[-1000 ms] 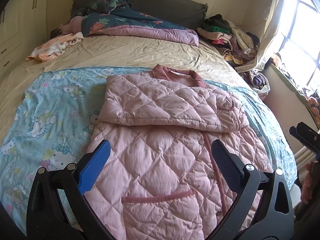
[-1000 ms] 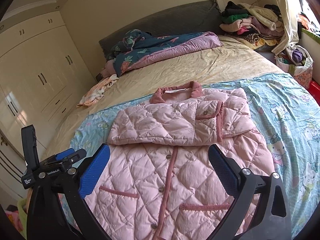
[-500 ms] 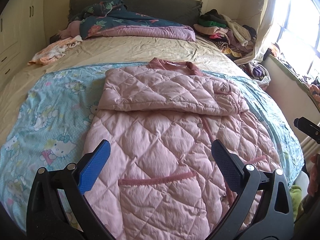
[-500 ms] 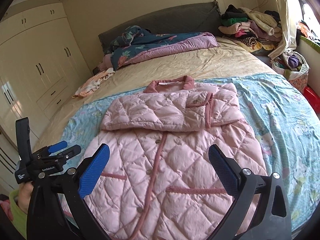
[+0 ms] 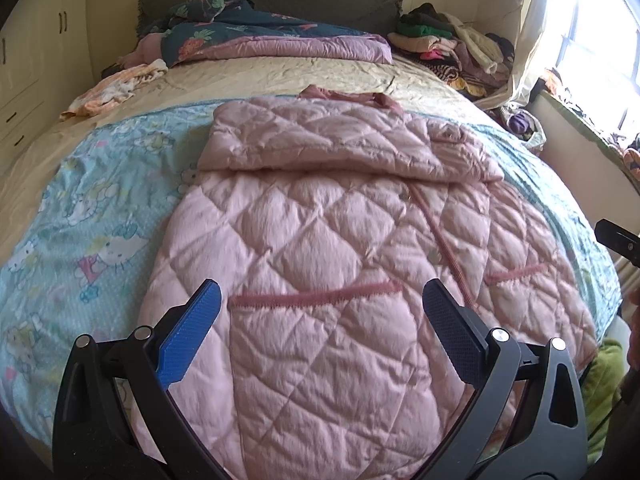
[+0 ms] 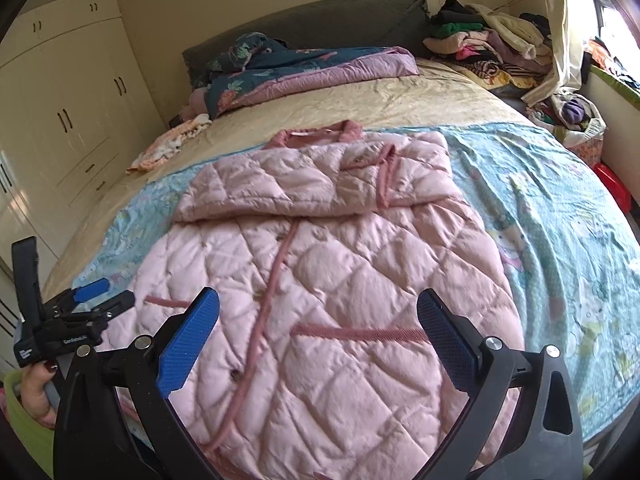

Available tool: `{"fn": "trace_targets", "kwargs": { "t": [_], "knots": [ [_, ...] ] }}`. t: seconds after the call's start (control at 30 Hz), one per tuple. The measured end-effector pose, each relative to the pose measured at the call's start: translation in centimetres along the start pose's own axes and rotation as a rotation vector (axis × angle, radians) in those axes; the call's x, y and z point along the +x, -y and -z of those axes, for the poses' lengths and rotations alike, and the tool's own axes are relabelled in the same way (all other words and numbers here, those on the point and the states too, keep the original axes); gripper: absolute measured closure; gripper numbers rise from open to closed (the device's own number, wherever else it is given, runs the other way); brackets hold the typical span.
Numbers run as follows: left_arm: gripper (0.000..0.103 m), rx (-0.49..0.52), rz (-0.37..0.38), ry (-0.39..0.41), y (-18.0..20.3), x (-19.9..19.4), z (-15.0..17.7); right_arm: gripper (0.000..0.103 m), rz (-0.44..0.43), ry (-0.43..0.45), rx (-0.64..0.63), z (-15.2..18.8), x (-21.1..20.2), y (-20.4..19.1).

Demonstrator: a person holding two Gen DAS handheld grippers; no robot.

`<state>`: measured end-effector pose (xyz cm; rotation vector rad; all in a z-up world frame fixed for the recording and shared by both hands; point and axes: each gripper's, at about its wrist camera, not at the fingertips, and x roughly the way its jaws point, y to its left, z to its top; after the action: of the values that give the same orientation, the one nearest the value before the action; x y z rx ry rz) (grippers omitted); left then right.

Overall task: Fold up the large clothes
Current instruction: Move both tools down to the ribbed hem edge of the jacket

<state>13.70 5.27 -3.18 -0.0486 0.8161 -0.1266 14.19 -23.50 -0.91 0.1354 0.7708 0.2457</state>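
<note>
A pink quilted coat (image 5: 328,248) is spread front-up on a blue cartoon sheet (image 5: 92,216), its sleeves folded across the chest toward 12 o'clock. The left gripper (image 5: 320,312) and right gripper (image 6: 318,316) are held wide apart above the hem — nothing is gripped.

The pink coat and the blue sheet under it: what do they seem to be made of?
The pink coat looks like padded, quilted fabric with a slight sheen: diamond stitching puffs between seams, and darker pink, textured trim edges the pockets. The blue sheet looks like thin, matte printed cloth, perhaps cotton: it lies flat with fine wrinkles and cartoon prints.
</note>
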Motion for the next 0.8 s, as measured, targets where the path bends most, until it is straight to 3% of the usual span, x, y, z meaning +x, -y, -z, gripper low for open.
{"fn": "trace_targets", "kwargs": {
  "t": [0.8],
  "knots": [
    [0.008,-0.067,-0.087,-0.067,-4.8,0.5,5.5,0.004,0.154,-0.104,0.076,6.3,-0.1,8.4]
  ]
}}
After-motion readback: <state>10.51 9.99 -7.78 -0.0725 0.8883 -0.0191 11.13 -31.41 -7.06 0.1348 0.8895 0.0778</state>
